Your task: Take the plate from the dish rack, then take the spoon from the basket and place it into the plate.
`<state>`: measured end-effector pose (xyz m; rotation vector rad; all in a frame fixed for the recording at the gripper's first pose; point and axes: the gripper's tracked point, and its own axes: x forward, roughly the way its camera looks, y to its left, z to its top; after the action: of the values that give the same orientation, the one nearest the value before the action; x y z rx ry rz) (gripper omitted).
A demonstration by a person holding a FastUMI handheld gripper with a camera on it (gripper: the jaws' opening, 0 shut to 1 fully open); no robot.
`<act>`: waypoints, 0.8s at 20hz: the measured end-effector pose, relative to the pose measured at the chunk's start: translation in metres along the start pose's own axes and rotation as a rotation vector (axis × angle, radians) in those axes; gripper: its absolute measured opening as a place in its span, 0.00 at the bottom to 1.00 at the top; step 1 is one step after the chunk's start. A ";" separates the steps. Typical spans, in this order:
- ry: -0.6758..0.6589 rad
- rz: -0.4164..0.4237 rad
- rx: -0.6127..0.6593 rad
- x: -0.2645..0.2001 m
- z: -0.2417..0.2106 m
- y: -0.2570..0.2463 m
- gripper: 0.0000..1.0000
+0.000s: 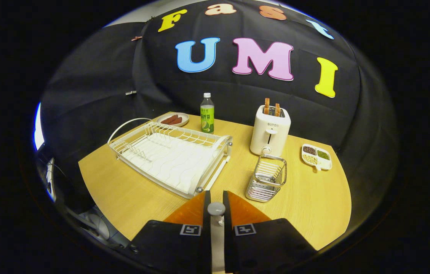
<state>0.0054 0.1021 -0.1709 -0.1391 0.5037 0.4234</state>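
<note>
The gripper (216, 211) squeezes the spoon (216, 208) tight between both fingers, lifted clear of the basket (267, 178) above the counter (314, 198), ready for the plate.

white dish rack (173, 161) (wavy tray), silver basket (267, 179), tan table (314, 205)

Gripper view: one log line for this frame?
tool: shut on spoon | dish rack: no plate | basket: ahead-right of tool

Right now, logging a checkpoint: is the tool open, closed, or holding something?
The tool: closed, both fingers pressing on the handle of the spoon between them.
</note>
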 end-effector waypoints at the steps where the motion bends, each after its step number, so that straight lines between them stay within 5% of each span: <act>1: 0.005 0.003 0.002 -0.002 -0.003 0.004 0.21; 11: 0.060 -0.026 -0.007 -0.012 -0.027 0.013 0.24; 14: 0.107 0.014 0.068 -0.012 -0.032 0.027 0.35; 16: 0.097 0.034 0.099 -0.012 -0.022 0.033 0.68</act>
<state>-0.0278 0.1222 -0.1854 -0.0557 0.6218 0.4256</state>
